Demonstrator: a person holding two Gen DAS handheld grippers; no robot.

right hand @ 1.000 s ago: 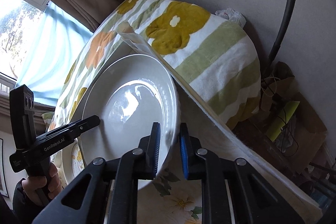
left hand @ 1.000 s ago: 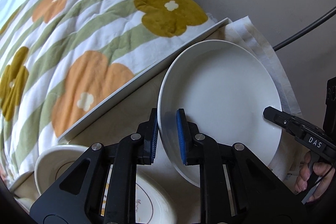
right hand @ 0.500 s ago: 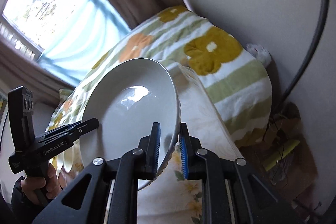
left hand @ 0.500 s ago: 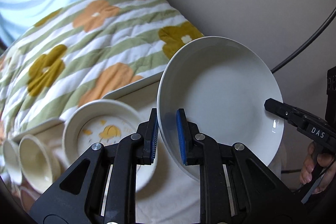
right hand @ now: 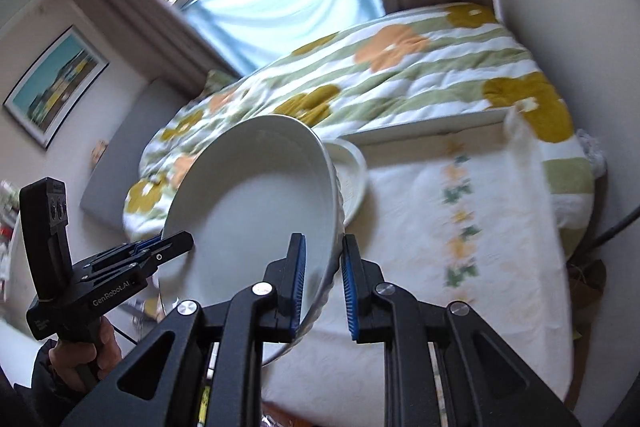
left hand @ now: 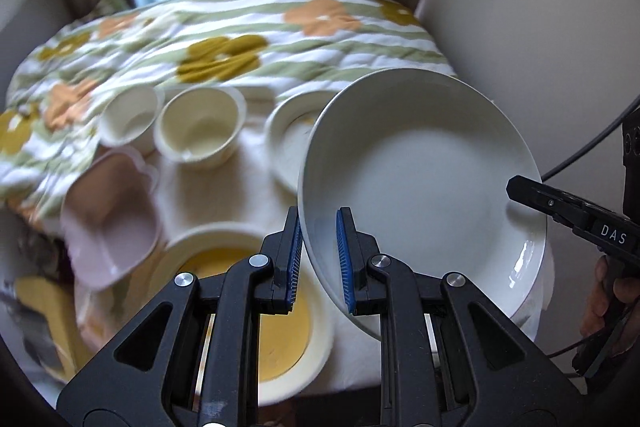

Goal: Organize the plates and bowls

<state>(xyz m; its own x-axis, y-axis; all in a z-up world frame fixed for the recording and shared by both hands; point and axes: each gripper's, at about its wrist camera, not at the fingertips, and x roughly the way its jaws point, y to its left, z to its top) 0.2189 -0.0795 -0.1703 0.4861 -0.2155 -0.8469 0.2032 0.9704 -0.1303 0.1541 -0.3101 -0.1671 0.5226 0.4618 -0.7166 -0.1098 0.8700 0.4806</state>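
A large plain white plate point(left hand: 424, 183) is held tilted above the bench, clamped at opposite rims. Below it on the bench stand two cream bowls point(left hand: 200, 127) side by side near the far edge, a pink scalloped dish point(left hand: 110, 219), a yellow-centred plate point(left hand: 280, 327) and a cream plate point(left hand: 288, 135).

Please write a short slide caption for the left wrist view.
Both grippers hold one white plate by opposite rims above bowls on the table.

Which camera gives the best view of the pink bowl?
The left wrist view. There the pink bowl shows whole, though blurred, left of the left gripper. In the right wrist view I cannot find it; the white plate blocks that side.
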